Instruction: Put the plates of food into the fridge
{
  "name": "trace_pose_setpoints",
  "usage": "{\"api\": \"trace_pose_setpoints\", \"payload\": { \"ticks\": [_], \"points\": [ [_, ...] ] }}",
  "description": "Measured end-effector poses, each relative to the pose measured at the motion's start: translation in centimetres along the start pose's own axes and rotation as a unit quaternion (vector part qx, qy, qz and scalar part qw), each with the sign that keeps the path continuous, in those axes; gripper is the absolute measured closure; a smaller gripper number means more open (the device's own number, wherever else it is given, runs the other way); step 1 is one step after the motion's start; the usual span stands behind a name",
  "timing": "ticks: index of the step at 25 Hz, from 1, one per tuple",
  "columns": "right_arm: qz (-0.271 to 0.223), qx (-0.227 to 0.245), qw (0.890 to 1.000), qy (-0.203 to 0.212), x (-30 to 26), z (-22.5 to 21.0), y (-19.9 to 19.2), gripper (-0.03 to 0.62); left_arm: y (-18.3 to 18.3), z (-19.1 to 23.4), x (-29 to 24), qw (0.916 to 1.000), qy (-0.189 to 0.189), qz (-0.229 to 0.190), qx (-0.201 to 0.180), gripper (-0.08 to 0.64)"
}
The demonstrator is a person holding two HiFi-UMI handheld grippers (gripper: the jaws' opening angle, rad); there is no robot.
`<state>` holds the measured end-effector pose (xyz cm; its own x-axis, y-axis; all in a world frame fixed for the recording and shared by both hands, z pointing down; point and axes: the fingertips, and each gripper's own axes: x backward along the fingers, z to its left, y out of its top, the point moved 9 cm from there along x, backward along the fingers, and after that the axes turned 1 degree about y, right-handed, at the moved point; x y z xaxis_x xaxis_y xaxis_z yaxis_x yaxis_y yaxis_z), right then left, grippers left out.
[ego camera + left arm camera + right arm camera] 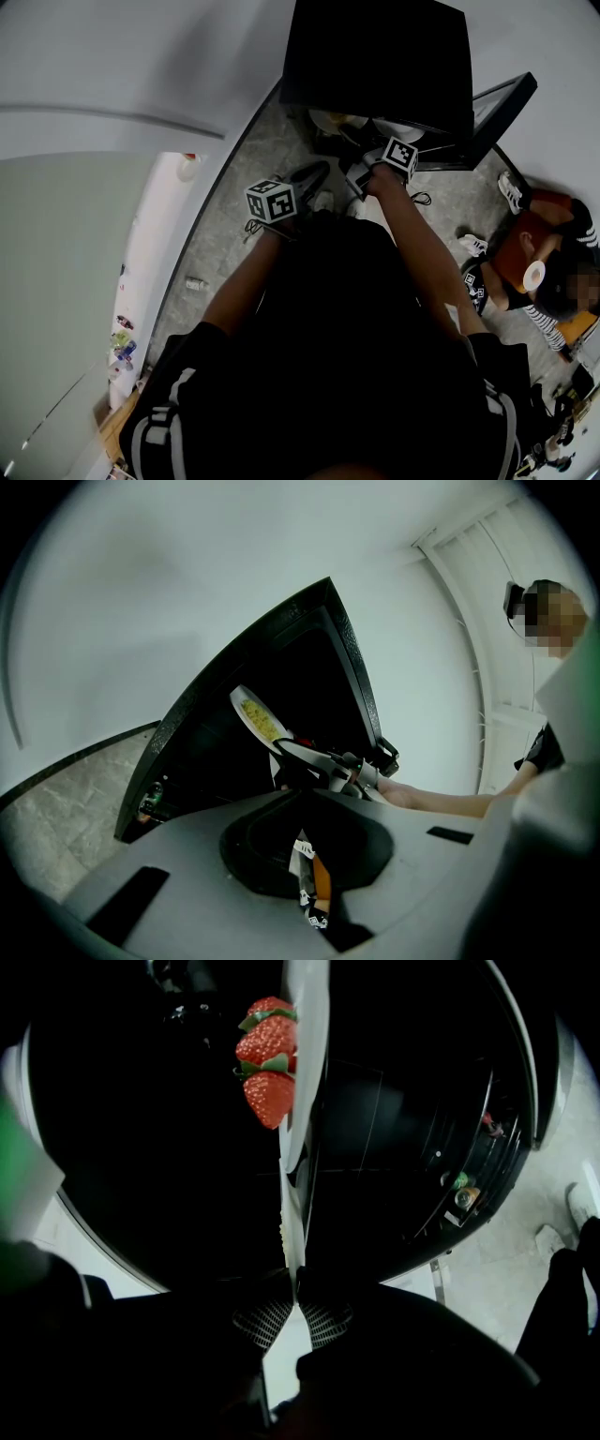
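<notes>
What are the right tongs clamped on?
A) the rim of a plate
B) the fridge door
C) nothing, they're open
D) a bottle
A: in the right gripper view the right tongs pinch the thin edge of the plate, seen edge-on against the dark inside of the fridge.

A plain white wall (187, 592) rises over a speckled grey stone floor (232, 230); the light is soft and even.
</notes>
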<state>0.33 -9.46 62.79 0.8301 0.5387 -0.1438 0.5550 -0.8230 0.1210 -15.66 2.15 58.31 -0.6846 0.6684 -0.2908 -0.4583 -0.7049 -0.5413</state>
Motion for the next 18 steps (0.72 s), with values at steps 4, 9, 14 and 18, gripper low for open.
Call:
{"api": "trace_pose_setpoints", "payload": {
  "ticks": [4,9,14,18],
  "points": [
    [0.006,0.009,1.0,0.001,-0.17,-0.02,0.15,0.557,0.0,-0.01,-0.02,1.0,-0.002,0.005,-0.002,0.538],
    [-0.001,0.007,1.0,0.01,-0.29,0.3,0.04,0.556,-0.03,0.03,-0.11,0.9999,-0.003,0.01,-0.002,0.538],
    [0.024,0.023,0.999,0.016,-0.29,0.28,-0.06,0.555,-0.02,0.24,-0.24,0.9999,-0.002,0.016,-0.005,0.538],
    [0.034,0.024,0.999,0.011,0.33,0.58,-0.61,0.555,-0.19,0.15,-0.2,0.9999,-0.002,0.016,-0.006,0.538]
  ]
}}
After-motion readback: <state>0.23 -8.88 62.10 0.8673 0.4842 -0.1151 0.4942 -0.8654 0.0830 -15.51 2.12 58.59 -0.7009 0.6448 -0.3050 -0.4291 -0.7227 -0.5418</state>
